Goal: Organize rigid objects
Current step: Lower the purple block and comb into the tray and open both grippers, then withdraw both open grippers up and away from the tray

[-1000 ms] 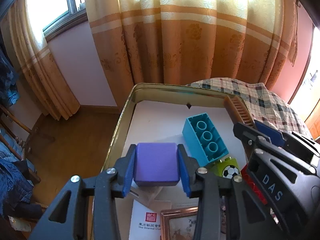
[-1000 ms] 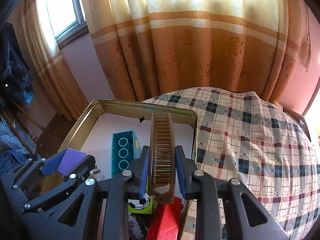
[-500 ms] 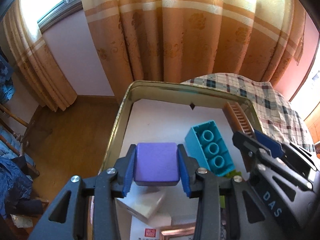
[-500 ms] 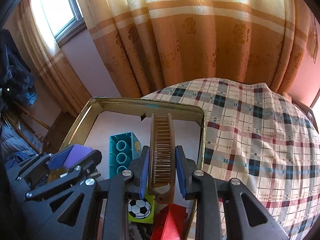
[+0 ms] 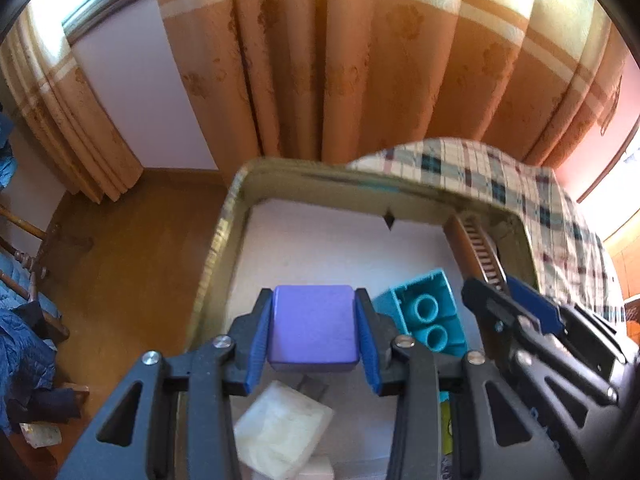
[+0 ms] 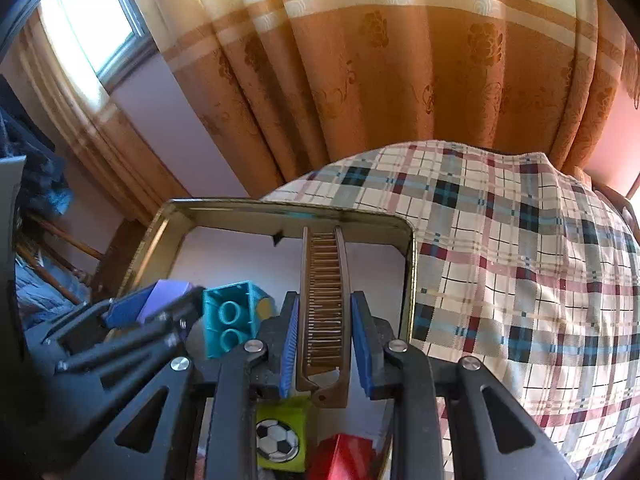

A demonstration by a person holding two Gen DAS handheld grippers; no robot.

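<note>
A matte purple cube block (image 5: 313, 328) sits level at lower centre of the left wrist view, raised above a gold rectangular metal tin (image 5: 224, 240) with a white floor. A long brown plastic comb (image 6: 325, 312) runs lengthwise up the centre of the right wrist view, teeth upward, over the tin's right side.

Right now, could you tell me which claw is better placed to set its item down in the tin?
Left, probably: its claw holds the purple block over bare tin floor.
</note>
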